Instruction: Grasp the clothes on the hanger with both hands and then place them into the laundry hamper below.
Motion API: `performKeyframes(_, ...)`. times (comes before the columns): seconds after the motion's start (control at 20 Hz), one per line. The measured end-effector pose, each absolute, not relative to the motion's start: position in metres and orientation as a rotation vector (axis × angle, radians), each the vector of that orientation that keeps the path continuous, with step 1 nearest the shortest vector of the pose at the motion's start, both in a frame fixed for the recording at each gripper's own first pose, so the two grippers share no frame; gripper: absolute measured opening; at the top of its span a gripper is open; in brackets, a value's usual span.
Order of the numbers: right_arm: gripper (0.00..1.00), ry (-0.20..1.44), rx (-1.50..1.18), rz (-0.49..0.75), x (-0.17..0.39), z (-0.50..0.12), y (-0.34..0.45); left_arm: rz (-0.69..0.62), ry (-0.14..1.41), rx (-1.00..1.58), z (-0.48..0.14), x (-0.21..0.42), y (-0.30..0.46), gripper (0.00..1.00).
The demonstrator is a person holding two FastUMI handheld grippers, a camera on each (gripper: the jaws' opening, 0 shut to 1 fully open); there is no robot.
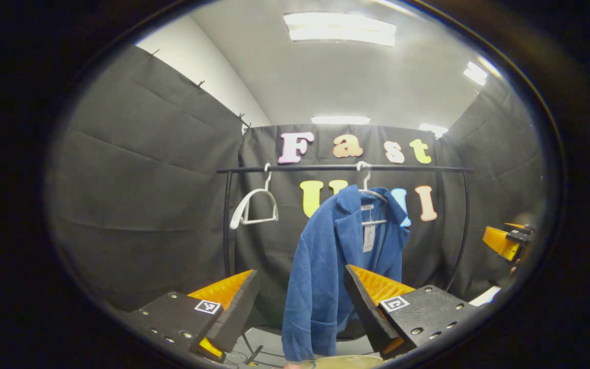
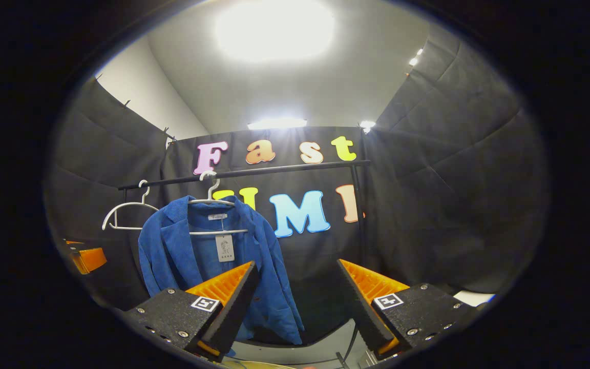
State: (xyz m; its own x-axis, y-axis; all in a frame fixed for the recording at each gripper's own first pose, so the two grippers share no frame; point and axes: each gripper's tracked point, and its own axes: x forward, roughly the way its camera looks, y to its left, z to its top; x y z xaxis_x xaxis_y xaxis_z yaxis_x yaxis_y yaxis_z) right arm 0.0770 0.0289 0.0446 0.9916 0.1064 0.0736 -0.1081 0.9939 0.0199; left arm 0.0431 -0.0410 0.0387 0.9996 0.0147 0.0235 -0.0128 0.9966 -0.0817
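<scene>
The left gripper is holding its fingers spread wide apart with nothing between them, pointing at a blue corduroy jacket that is hanging on a white hanger from a black metal clothes rail. The right gripper is likewise standing spread and empty, with the jacket hanging ahead toward its left finger. An empty white plastic hanger is hanging further along the rail, and a pale rounded rim, perhaps the laundry hamper, is showing below the jacket.
</scene>
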Motion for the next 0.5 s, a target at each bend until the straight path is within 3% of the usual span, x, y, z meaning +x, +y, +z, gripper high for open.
performKeyframes(0.5,0.94,-0.112,0.037,0.249,0.155,0.072,0.056,0.014,-0.088,-0.093,0.079,0.102,-0.107,0.96)
